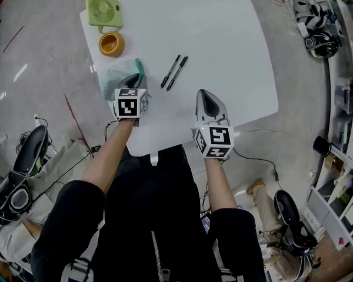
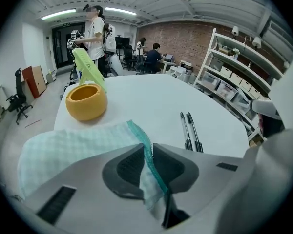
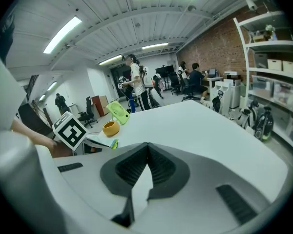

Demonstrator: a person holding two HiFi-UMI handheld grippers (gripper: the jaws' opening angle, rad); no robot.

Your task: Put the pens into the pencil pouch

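**Left claw pinches pouch zipper edge, pens not yet touched**

The pouch lies flat at the worktop's near-left part. It is soft checked fabric: light, floppy, likely to sag or slide if pulled. The teal zipper edge is its stiffest line, so that is the best place to grip. The left claw is clenched on that edge, with the zipper strip running between its pads.

The 2 pens lie side by side just right of the pouch, touching or nearly so. They look thin, rigid, light and prone to roll, so take each at mid-barrel.

The left forearm reaches forward, claw pitched steeply down. The right claw is clenched on nothing, tilted down over bare worktop, apart from the pens.
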